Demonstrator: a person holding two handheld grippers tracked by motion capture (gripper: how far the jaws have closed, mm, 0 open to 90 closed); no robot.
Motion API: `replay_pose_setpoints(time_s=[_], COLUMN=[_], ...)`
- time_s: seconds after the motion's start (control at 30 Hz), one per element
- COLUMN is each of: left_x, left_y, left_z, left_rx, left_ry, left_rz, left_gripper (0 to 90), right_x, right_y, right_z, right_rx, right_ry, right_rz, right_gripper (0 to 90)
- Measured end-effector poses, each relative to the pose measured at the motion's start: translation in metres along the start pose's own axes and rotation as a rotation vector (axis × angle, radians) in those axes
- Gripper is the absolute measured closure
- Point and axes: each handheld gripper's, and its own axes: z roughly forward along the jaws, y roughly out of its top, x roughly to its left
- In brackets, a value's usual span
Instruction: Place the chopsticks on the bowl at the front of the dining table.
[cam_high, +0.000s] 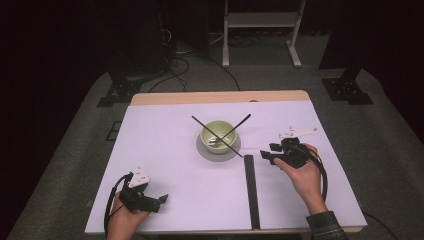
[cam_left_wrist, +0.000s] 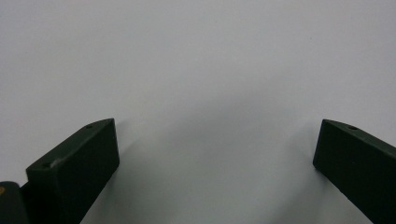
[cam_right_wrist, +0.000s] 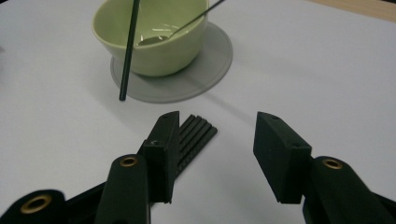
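My right hand-held gripper (cam_right_wrist: 212, 154) hangs over the near end of the black sticks (cam_right_wrist: 194, 140) on the worktop (cam_high: 165, 165), jaws apart w/ nothing between, prob. lined up to pick one. Two sticks already lean crossed in the green bowl (cam_high: 218, 134). Left hand-held gripper (cam_left_wrist: 215, 163) is parked wide open over bare worktop, out of the way.

No writing, label, brand, number or sign can be read on anything in these views.
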Motion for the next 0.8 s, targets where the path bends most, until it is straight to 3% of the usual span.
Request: replay_pose_setpoints(time_s=[0.8], left_x=[0.000], left_y=[0.000], left_z=[0.000], left_rx=[-0.001], left_ry=[0.000], left_rz=[-0.001], left_gripper=[0.0], right_x=[-0.008], right_y=[-0.045], right_z=[-0.020], right_rx=[-0.003], right_ry=[-0.025], right_rz=[0.018], right_gripper=[44.6])
